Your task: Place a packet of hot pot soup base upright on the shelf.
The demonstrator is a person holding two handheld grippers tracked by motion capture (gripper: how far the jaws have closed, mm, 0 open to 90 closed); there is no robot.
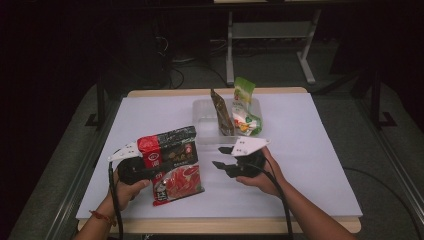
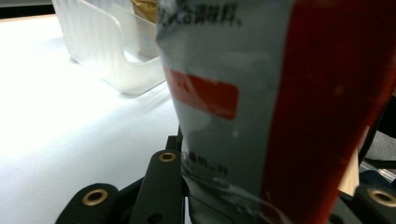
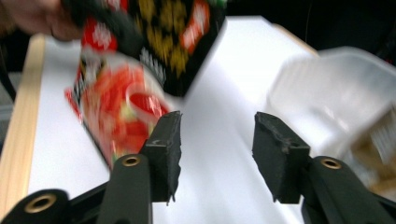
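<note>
Left gripper is clamped on the red and black sauce packet, holding it up over the near-left of the white table, lower end hanging near the surface. Right gripper stands released, nothing between its jaws, just right of the packet.

Risks:
- grip is on one edge only — the heavy pouch could swing or slip out
- clear plastic bin further back already holds a brown packet and a green one standing upright — pushing this one in could tip them or shove the light bin.
</note>
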